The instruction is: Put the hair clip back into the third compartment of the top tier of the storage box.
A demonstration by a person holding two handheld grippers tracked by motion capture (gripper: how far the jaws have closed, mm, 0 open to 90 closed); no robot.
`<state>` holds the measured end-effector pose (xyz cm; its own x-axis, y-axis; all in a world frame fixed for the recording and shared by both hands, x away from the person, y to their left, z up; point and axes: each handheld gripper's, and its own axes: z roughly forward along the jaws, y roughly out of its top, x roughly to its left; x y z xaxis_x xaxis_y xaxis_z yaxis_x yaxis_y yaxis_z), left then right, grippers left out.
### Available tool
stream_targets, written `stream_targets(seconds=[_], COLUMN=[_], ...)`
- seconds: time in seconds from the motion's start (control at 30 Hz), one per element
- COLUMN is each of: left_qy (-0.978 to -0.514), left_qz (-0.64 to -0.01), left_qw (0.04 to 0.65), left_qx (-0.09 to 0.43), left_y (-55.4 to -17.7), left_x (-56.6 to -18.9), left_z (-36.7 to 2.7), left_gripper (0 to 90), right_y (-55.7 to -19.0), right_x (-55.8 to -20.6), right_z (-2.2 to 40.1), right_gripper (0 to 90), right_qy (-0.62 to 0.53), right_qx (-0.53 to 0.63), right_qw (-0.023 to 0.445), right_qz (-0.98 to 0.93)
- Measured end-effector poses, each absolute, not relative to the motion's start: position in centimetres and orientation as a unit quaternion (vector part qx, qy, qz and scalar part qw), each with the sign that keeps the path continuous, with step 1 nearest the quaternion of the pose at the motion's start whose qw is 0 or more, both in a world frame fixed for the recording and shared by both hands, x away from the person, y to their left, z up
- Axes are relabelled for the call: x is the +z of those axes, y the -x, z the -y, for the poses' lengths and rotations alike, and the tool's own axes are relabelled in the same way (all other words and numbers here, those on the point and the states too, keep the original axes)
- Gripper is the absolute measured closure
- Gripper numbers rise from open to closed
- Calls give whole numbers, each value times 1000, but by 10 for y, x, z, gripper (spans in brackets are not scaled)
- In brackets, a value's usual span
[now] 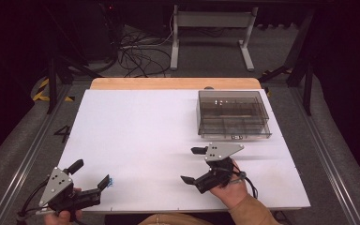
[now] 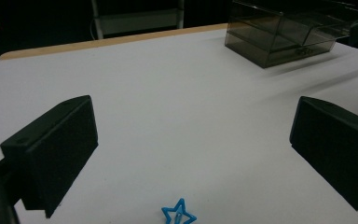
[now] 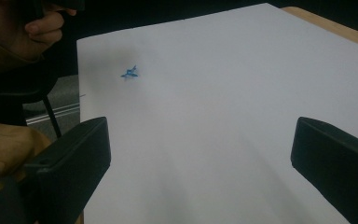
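Blue star-shaped clip [image 2: 179, 215] lies flat on the white table [image 1: 159, 136], near the front left corner, just ahead of the left gripper [image 1: 92, 175] and between its two jaws, touching neither. Those jaws stand wide apart, holding nothing. In the left gripper view one star point aims away toward the far edge; the star has no clear long axis. Over to the right gripper [image 1: 193, 165]: jaws spread wide too, empty, aimed leftward across the table, with the star well apart from it. A smoky transparent compartment box [image 1: 232, 114] sits at the far right, near the wooden table edge [image 1: 173, 83].
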<state>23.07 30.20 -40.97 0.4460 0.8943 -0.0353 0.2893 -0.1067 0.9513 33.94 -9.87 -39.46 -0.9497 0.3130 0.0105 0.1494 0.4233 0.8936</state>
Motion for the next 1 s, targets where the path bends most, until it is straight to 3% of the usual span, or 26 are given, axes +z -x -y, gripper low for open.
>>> stream_targets(seconds=[1.0], left_qy=[-661], left_qz=[-447], left_qw=[529], left_qx=[287], left_y=[-231], left_x=[-409], left_z=[-312], left_gripper=[18], right_y=[-356], right_x=[-406], right_z=[2], right_gripper=[74], right_qy=[-95], right_qx=[515], right_qw=[17], right_qz=[-852])
